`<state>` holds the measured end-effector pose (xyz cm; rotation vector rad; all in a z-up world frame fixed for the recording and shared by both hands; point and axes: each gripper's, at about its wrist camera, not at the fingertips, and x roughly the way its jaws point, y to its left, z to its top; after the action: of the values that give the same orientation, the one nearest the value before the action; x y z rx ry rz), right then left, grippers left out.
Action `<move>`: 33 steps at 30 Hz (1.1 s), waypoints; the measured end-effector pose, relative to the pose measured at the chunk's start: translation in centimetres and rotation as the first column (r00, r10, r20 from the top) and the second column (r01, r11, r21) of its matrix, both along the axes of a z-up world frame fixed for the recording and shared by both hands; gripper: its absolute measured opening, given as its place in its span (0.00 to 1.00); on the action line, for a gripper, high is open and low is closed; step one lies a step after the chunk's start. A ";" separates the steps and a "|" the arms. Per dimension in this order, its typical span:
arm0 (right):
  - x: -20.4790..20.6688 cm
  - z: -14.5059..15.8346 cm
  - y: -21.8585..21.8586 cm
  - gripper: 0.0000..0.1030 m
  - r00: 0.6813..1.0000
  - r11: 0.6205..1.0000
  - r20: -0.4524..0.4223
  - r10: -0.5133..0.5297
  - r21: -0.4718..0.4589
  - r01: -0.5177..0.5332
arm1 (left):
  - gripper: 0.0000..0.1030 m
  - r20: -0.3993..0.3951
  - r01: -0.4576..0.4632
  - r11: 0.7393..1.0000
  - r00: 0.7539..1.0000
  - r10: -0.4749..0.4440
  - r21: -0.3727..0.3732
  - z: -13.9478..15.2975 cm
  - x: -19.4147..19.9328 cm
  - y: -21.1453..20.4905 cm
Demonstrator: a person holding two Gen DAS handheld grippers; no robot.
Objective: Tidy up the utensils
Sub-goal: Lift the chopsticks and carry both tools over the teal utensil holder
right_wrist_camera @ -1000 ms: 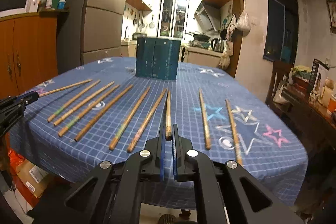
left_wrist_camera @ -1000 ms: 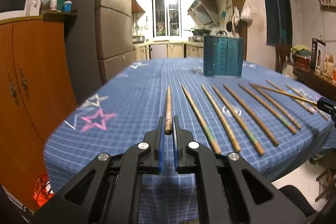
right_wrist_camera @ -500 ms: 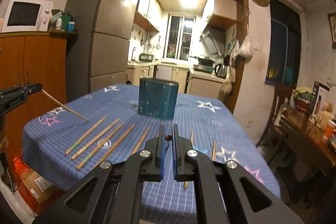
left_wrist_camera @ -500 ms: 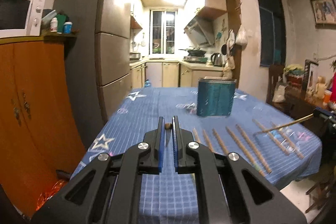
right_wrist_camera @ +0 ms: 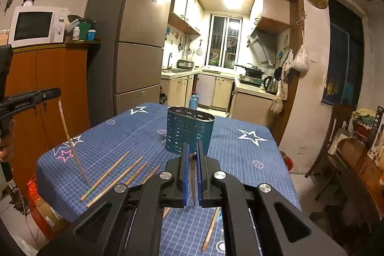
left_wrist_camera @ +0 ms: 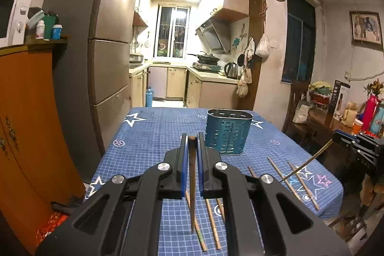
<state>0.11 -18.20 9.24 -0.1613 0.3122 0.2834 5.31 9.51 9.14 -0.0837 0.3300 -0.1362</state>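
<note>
My left gripper (left_wrist_camera: 192,139) is shut on a wooden chopstick (left_wrist_camera: 192,184) that hangs tip down above the table. My right gripper (right_wrist_camera: 191,148) is shut on another chopstick (right_wrist_camera: 192,181), also hanging tip down. The teal perforated utensil holder (left_wrist_camera: 226,133) stands upright on the blue tablecloth, ahead and slightly right of the left gripper; it also shows in the right wrist view (right_wrist_camera: 189,132) just beyond the right gripper. Several chopsticks (right_wrist_camera: 112,174) lie on the cloth. The right gripper appears at the right edge of the left wrist view (left_wrist_camera: 355,140), the left gripper in the right wrist view (right_wrist_camera: 36,97).
The table (left_wrist_camera: 153,133) has a blue checked cloth with stars. An orange cabinet (left_wrist_camera: 28,124) and a grey fridge (left_wrist_camera: 108,64) stand to the left. A side table with clutter (left_wrist_camera: 348,116) and a chair are at the right. The kitchen lies beyond.
Both grippers have lifted their chopsticks off the table and risen high. The chopsticks swung from lying flat to hanging tip down. The holder now looks nearer to both grippers.
</note>
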 end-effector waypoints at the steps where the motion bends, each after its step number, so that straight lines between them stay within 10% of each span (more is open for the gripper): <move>1: 0.3 0.4 0.0 0.07 1.000 1.000 -0.007 0.006 0.003 -0.006 | 0.05 -0.005 0.006 1.000 1.000 -0.006 -0.006 0.2 0.2 0.0; 17: 2.7 3.1 -0.2 0.07 0.997 0.997 -0.047 0.053 0.050 -0.051 | 0.05 0.048 0.070 0.997 0.996 -0.072 0.043 2.9 2.6 -2.4; 33: 15.0 14.3 0.9 0.07 0.998 0.989 0.053 0.028 0.141 -0.035 | 0.05 0.260 0.139 0.990 0.955 -0.143 0.034 12.1 15.6 -8.2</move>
<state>15.12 -17.30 23.59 -0.0332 0.2387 0.3312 20.91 1.33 21.28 -0.0265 0.0721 -0.2836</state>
